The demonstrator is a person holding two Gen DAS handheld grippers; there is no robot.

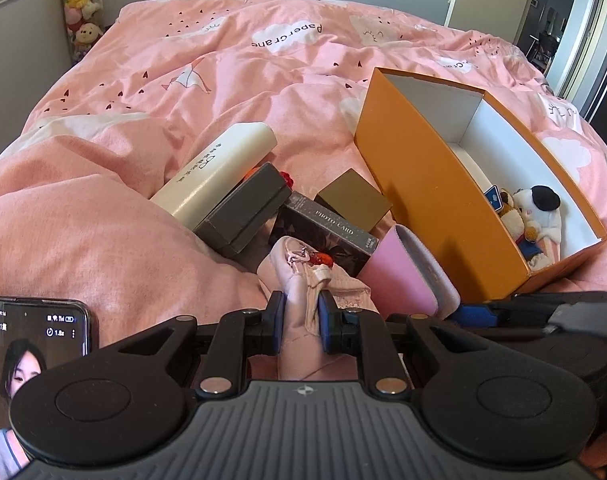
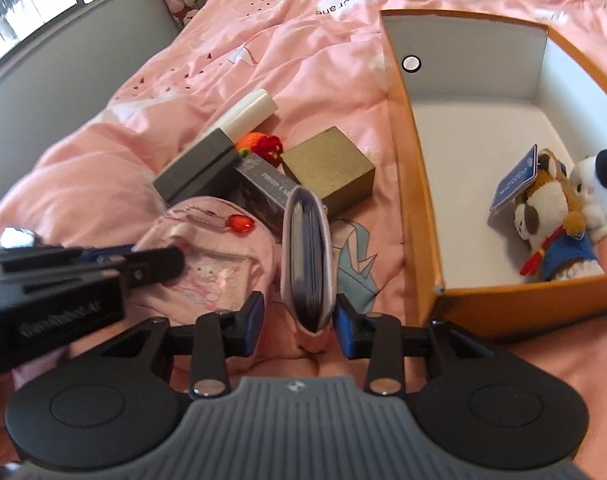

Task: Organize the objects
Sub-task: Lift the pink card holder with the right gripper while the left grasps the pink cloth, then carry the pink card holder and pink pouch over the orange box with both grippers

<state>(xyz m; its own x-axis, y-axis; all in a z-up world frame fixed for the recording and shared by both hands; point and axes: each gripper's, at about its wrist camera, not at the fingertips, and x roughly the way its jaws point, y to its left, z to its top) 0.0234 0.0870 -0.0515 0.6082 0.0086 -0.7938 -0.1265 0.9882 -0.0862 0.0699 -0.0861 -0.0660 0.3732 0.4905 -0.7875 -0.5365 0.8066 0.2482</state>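
Observation:
My left gripper (image 1: 300, 320) is shut on a pale pink pouch (image 1: 303, 280) with a red charm; the pouch also shows in the right wrist view (image 2: 219, 268). My right gripper (image 2: 299, 320) is open around a pink case (image 2: 308, 264) standing on edge, its pads just apart from it; the case also shows in the left wrist view (image 1: 407, 272). An orange box (image 1: 423, 184) lies open on the bed to the right, with plush toys (image 2: 559, 216) in its near corner.
On the pink duvet (image 1: 183, 80) lie a cream long box (image 1: 219, 168), a grey box (image 1: 247, 208), a dark photo card box (image 1: 327, 228), a gold box (image 2: 331, 168) and a red-orange knit toy (image 2: 263, 144). A phone (image 1: 27, 360) is at lower left.

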